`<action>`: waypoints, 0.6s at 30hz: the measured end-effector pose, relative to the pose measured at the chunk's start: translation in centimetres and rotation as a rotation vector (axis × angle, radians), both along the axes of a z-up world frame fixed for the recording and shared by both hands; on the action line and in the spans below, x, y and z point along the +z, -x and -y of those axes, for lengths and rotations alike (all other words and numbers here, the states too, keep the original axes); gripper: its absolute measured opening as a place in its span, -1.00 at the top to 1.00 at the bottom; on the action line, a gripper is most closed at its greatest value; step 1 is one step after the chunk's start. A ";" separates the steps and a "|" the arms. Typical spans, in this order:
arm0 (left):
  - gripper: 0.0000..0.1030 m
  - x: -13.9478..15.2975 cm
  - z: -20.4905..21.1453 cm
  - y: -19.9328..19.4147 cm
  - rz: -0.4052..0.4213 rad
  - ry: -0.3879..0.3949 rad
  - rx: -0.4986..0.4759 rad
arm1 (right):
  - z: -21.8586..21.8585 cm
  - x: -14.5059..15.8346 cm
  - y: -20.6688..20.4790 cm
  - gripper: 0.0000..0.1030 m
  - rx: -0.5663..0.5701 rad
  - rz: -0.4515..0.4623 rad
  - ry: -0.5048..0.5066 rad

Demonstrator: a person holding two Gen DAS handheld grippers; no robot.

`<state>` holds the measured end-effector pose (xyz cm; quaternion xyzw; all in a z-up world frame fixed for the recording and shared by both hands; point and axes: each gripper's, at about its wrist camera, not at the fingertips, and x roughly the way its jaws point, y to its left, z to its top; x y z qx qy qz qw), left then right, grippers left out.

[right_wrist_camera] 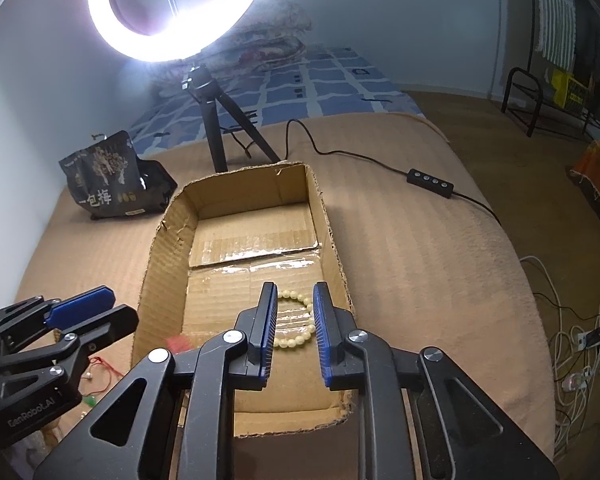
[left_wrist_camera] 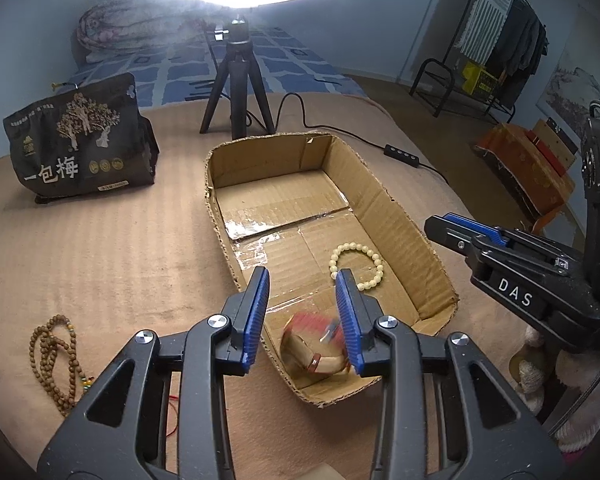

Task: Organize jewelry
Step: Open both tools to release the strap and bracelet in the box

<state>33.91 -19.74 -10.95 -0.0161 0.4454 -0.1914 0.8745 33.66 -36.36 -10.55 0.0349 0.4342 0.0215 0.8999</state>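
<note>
An open cardboard box [left_wrist_camera: 400, 208] [right_wrist_camera: 160, 264] lies on the tan blanket. My left gripper [left_wrist_camera: 302, 276] [right_wrist_camera: 80, 308] hangs over its near end, jaws apart. Below them a red and wooden bangle [left_wrist_camera: 312, 344] [right_wrist_camera: 178, 342] shows blurred inside the box, close by the right finger; no pad presses on it. A cream bead bracelet [left_wrist_camera: 356, 266] [right_wrist_camera: 296, 320] lies flat on the box floor. My right gripper [right_wrist_camera: 295, 292] [left_wrist_camera: 472, 228] hovers above it with a narrow gap, holding nothing. A brown bead necklace [left_wrist_camera: 56, 360] lies on the blanket to the left of the box.
A ring light on a black tripod [left_wrist_camera: 236, 80] [right_wrist_camera: 216, 128] stands behind the box. A black snack bag [left_wrist_camera: 80, 148] [right_wrist_camera: 108, 176] sits at the back left. A cable with a controller [left_wrist_camera: 402, 152] [right_wrist_camera: 430, 178] runs right of the box. Red string [right_wrist_camera: 100, 364] lies near the left gripper.
</note>
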 end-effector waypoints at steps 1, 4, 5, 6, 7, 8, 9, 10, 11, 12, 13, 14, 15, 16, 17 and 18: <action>0.33 0.2 -0.1 0.1 0.004 -0.002 0.001 | 0.1 0.1 0.1 0.68 -0.001 0.002 -0.001; 0.33 0.8 -0.6 0.6 0.019 -0.009 0.003 | 0.1 0.6 0.5 0.68 -0.004 0.014 0.005; 0.33 1.1 -0.8 0.8 0.023 -0.010 0.005 | 0.0 0.8 0.7 0.68 -0.003 0.018 0.010; 0.33 1.3 -1.1 0.9 0.028 -0.011 0.009 | 0.0 0.9 0.9 0.68 -0.003 0.022 0.014; 0.33 1.7 -1.4 1.2 0.034 -0.009 0.017 | -0.1 1.1 1.2 0.68 -0.002 0.027 0.018; 0.33 2.0 -1.7 1.4 0.038 -0.005 0.022 | -0.2 1.3 1.5 0.68 -0.001 0.032 0.020; 0.33 2.2 -1.9 1.5 0.040 -0.003 0.024 | -0.3 1.5 1.7 0.68 0.001 0.035 0.019; 0.33 2.5 -2.3 1.7 0.046 -0.002 0.027 | -0.5 1.7 2.0 0.68 0.004 0.039 0.017; 0.33 2.8 -2.5 1.9 0.051 -0.006 0.028 | -0.7 2.0 2.4 0.64 0.007 0.045 0.016; 0.33 3.1 -2.8 2.1 0.058 -0.012 0.027 | -0.9 2.2 2.8 0.59 0.011 0.052 0.017; 0.33 3.4 -3.2 2.4 0.066 -0.020 0.028 | -1.1 2.4 3.1 0.44 0.014 0.058 0.018; 0.33 3.7 -3.5 2.5 0.072 -0.026 0.029 | -1.4 2.7 3.5 0.26 0.019 0.068 0.021; 0.25 4.0 -3.9 2.7 0.079 -0.032 0.033 | -1.9 3.1 4.1 0.20 0.028 0.085 0.027; 0.14 4.3 -4.4 2.9 0.083 -0.038 0.041 | -2.2 3.4 4.4 0.16 0.035 0.093 0.030; -0.13 4.7 -5.0 3.1 0.089 -0.037 0.052 | -2.7 3.8 4.9 0.16 0.050 0.103 0.034; -0.32 5.0 -5.7 3.4 0.095 -0.034 0.063 | -3.3 4.1 5.3 0.16 0.066 0.111 0.036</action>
